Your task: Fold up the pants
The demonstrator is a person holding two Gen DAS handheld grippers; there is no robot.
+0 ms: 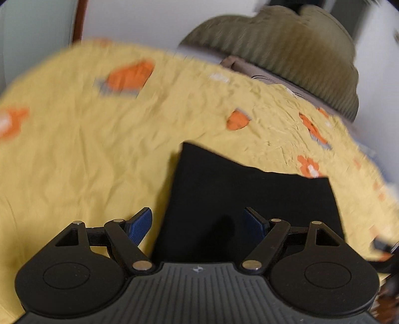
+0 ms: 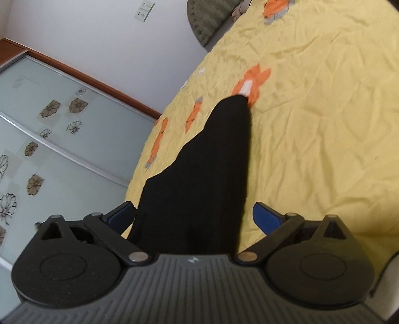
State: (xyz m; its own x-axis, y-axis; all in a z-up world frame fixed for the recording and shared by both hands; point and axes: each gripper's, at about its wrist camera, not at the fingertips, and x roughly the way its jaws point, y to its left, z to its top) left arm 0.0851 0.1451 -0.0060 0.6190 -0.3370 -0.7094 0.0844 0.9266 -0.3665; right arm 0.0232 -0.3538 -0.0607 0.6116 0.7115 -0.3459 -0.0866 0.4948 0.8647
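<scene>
Black pants [image 1: 249,204] lie on a yellow bedsheet with orange flowers [image 1: 87,149]. In the left wrist view they form a broad dark panel right in front of my left gripper [image 1: 198,221], which is open with its blue pads spread over the near edge. In the right wrist view the pants [image 2: 199,179] run as a long tapering strip away from my right gripper [image 2: 195,216], which is open with the cloth between its blue pads. The near end of the pants is hidden behind both gripper bodies.
An olive-green ribbed cushion [image 1: 286,40] sits at the far edge of the bed, also seen in the right wrist view [image 2: 207,22]. A frosted wardrobe door with flower prints [image 2: 49,129] stands past the bed's left edge. A white wall with sockets [image 2: 144,10] is behind.
</scene>
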